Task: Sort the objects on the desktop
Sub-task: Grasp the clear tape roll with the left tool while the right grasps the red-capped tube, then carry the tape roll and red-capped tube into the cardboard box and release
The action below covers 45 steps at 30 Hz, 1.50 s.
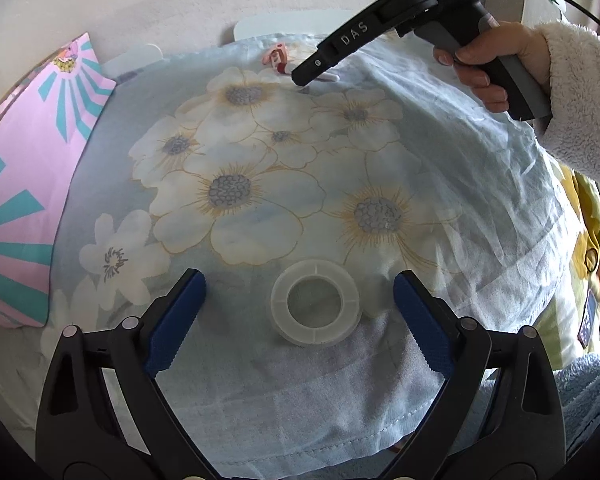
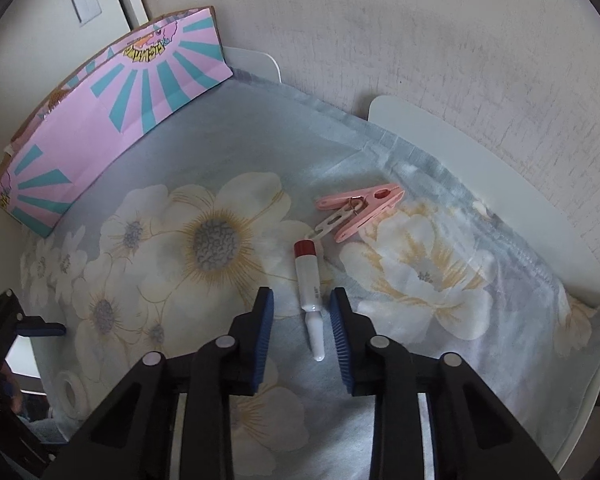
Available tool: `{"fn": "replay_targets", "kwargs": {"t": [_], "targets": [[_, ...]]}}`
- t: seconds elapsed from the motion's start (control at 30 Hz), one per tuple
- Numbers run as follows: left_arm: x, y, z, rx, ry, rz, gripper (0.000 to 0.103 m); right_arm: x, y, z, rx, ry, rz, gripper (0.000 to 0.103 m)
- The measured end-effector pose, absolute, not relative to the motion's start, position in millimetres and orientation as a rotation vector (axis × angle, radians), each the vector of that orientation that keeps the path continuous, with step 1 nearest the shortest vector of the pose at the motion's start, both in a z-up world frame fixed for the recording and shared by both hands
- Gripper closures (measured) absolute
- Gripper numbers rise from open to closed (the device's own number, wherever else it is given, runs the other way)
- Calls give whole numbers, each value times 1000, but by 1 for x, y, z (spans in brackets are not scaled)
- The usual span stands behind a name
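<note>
- Two hand-held grippers work over a pale blue cloth printed with large cream flowers (image 2: pixel 204 240), which covers the whole work surface; every place below is told from this cloth.
- Left gripper (image 1: pixel 300 292): its black arms and blue ribbed pads stand wide apart above the cloth's near part, with a translucent white plastic ring, a tape roll lying flat (image 1: pixel 315 303), between them. Neither pad touches the ring; a gap shows on each side.
- Right gripper (image 2: pixel 302 304): its blue pads stand narrowly apart, either side of a small white tube with a red cap (image 2: pixel 309 284) that lies on the cloth towards its far edge. The pad on the right of the view is just beside the tube, the other stands clear of it, so the tube is not yet clamped.
- The tube's red cap points to the cloth's far edge, its thin tip towards the gripper.
- A pink plastic clothes peg with a white hook link (image 2: pixel 360 210) lies on the cloth just beyond the tube's cap; its white link reaches almost to the cap.
- A pink cardboard box with teal rays (image 2: pixel 112 120) stands along the cloth's left edge.
- From the left wrist view, a hand (image 1: pixel 496 64) in a fluffy white sleeve (image 1: pixel 580 100) holds the right gripper's black handle above the cloth's far right part.
</note>
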State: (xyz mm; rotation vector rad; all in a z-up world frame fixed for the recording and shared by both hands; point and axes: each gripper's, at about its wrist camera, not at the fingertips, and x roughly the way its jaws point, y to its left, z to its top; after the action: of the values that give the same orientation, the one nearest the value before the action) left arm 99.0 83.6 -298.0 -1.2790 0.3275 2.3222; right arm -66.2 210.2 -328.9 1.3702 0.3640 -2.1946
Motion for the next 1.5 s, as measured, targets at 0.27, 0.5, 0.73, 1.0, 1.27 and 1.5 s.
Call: {"fn": "replay_targets", "kwargs": {"t": [0.27, 0.5, 0.73, 1.0, 1.27, 1.5], "targets": [[102, 93, -292, -1256, 360, 2282, 42, -62, 205, -324, 1344, 417, -2204, 91], [106, 99, -289, -1247, 368, 2251, 63, -57, 204, -317, 1305, 434, -2207, 92], [102, 96, -279, -1248, 319, 2258, 64, -56, 210, -309, 1286, 392, -2219, 95], [82, 82, -255, -1227, 234, 2308, 64, -55, 215, -299, 1279, 348, -2232, 95], [61, 67, -229, -1227, 193, 2361, 64, -55, 223, -286, 1287, 299, -2248, 95], [29, 27, -175, -1232, 59, 2449, 64, -47, 216, -246, 1257, 286, -2266, 95]]}}
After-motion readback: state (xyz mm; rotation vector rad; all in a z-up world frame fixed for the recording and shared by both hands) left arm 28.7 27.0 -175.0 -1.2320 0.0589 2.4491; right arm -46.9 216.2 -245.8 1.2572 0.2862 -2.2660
